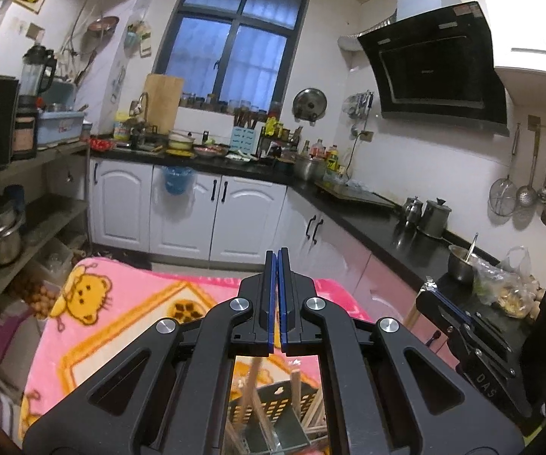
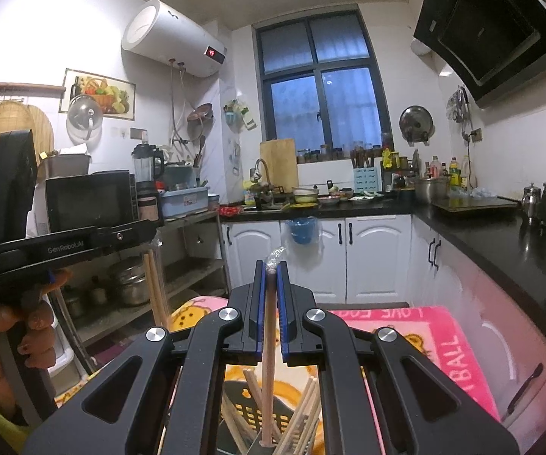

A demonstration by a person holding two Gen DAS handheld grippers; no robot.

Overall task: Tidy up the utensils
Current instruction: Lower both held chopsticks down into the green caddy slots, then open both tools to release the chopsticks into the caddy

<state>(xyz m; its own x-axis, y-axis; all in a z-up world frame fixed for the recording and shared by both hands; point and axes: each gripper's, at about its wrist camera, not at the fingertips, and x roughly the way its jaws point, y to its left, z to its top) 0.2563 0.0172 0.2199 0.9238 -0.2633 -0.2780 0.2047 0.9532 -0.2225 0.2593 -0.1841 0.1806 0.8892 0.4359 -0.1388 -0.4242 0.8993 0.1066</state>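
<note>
Below, two handheld grippers over a pink cartoon-bear blanket (image 1: 129, 314) in a small kitchen, each seen along its own fingers. Left gripper (image 1: 277, 261): clenched, blue pads pressed flat together with nothing between them, pointing toward the white base cabinets (image 1: 182, 216) and the dark window (image 1: 235, 45). Right gripper (image 2: 271, 270): clamped on a single wooden chopstick (image 2: 269, 349), which stands nearly upright between the blue pads; its top end, wrapped in what looks like clear film, pokes just above the fingertips, and its lower end reaches down into the black slotted utensil holder (image 2: 250, 413) under the gripper frame. Several other wooden chopsticks (image 2: 303, 413) lean at angles inside the same holder, fanning to either side of the held one. In the left wrist view the holder (image 1: 276, 398) shows through the gap in the gripper frame, resting on the blanket with chopsticks leaning in it. In the right wrist view the left gripper's body appears at the left edge, gripped by a person's hand (image 2: 26, 326) with dark-painted nails, and a pair of chopsticks (image 2: 155, 292) shows beside it; whether they are held there cannot be told. Background: black countertop (image 2: 481, 227) crowded with pots and bottles, range hood (image 1: 439, 64) on the right wall, water heater (image 2: 174, 38) high on the left wall, microwave (image 2: 91, 201) on an open shelf
</note>
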